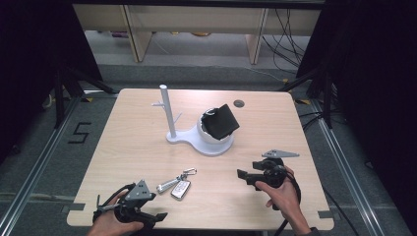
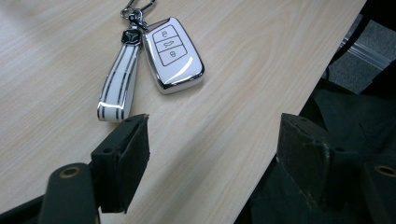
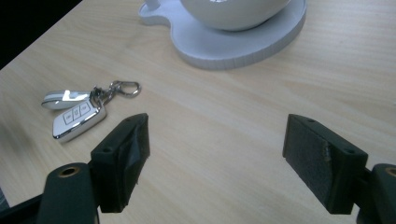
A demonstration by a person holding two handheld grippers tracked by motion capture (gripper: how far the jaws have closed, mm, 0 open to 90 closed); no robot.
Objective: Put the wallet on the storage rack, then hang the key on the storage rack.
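Showing 3 button icons, key fob (image 2: 173,53)

Table: light wood-grain top (image 1: 275,123), centre of frame, round grommet (image 1: 239,103) near far edge | Floor: grey (image 1: 44,147), metal rails (image 1: 29,182) at left and right | Back: pale wooden furniture legs (image 1: 135,34), top | Sides: black drapes (image 1: 29,49) | Cables: upper right (image 1: 287,34)

We take this for a lab: our wooden table (image 1: 147,147) stands between black curtains (image 1: 29,59), metal floor rails (image 1: 34,162), loose cables (image 1: 287,34) and tripod legs (image 1: 74,81).
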